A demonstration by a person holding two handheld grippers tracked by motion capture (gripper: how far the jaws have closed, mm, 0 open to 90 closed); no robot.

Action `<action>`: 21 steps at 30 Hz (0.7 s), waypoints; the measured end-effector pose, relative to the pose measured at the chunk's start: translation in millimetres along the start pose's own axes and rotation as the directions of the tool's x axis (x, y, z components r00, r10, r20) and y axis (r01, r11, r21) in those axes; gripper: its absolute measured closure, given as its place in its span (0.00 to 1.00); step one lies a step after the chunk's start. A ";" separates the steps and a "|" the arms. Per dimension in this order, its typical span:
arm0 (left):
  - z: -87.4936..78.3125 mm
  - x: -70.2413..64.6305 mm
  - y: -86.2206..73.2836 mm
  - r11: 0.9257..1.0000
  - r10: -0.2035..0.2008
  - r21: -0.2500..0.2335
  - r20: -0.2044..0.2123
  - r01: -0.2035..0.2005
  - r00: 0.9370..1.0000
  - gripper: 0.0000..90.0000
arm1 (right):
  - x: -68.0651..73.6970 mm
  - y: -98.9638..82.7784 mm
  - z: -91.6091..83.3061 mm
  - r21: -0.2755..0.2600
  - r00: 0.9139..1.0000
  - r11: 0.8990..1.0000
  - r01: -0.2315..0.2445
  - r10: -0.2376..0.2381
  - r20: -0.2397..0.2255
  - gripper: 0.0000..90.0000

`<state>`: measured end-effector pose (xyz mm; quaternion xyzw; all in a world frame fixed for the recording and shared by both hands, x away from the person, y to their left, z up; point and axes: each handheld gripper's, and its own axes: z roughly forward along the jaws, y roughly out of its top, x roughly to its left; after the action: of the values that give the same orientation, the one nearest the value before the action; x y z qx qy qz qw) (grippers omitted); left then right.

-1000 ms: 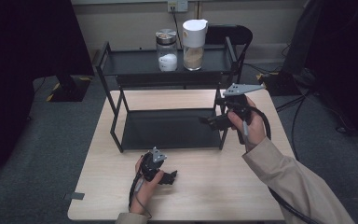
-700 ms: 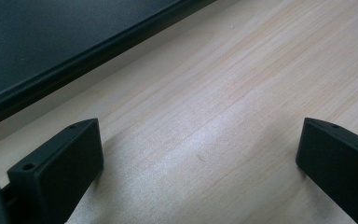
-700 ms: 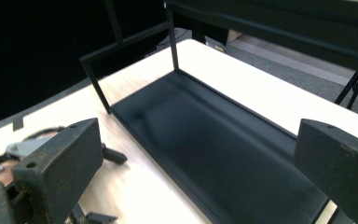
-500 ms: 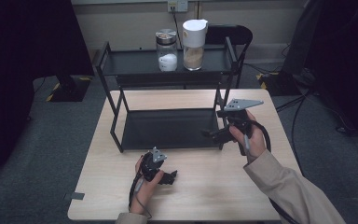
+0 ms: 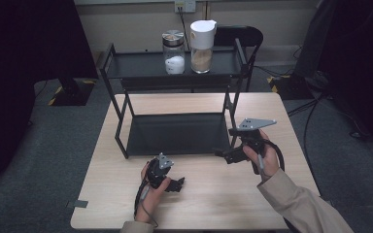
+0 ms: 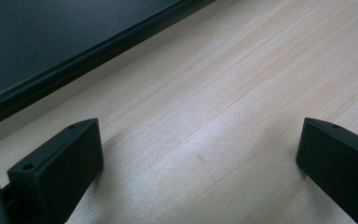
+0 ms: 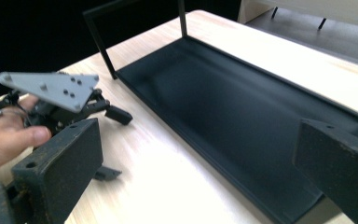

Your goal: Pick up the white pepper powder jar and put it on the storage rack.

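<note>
2 jars (image 5: 174, 52), 1 rack (image 5: 175, 133), 2 grippers (image 5: 175, 184)

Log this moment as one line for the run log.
left hand-held gripper: open, low over table | right hand-held gripper: open, empty, by rack | jars: two, top shelf

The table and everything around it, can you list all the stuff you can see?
Table: one, light wood, centre of the high view.
Shelf rack: one, black, two tiers, standing on the table.
Glass jar: one, clear with a silver lid and white contents, top tier.
Jug: one, white lid, tan contents, top tier beside the jar.
Chair: one, black, behind the table.
Wall socket: one, white, back wall.
Left gripper: one, black, on the table near the front, open.
Right gripper: one, black, by the rack's right front leg, open.
</note>
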<state>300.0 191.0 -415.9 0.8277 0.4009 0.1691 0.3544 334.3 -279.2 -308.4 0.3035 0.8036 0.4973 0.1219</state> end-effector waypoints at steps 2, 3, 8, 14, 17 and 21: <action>0.0 0.0 0.0 1.000 0.000 0.000 0.000 0.000 1.000 0.00 | -2.2 -6.2 -0.3 0.003 1.000 1.000 -0.004 0.004 0.001 0.01; 0.0 0.0 0.0 1.000 0.000 0.000 0.000 0.000 1.000 0.00 | -3.1 -9.2 -0.6 0.004 1.000 1.000 -0.010 0.010 0.002 0.01; 0.0 0.0 0.0 1.000 0.000 0.000 0.000 0.000 1.000 0.00 | -9.5 -24.4 -2.2 0.014 1.000 1.000 -0.028 0.028 0.005 0.01; 0.0 0.0 0.0 1.000 0.000 0.000 0.000 0.000 1.000 0.00 | -16.8 -40.2 -5.9 0.019 0.999 0.999 -0.048 0.048 0.012 0.01; 0.0 0.0 0.0 1.000 0.000 0.000 0.000 0.000 1.000 0.00 | -19.6 -47.0 -8.0 0.021 0.998 0.998 -0.056 0.056 0.018 0.01; 0.0 0.0 0.0 1.000 0.000 0.000 0.000 0.000 1.000 0.00 | -24.1 -59.2 -10.5 0.022 0.998 0.998 -0.064 0.064 0.020 0.01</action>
<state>300.0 191.0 -415.9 0.8276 0.4011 0.1691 0.3545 326.3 -320.5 -357.6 0.3351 0.7978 0.4890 0.1102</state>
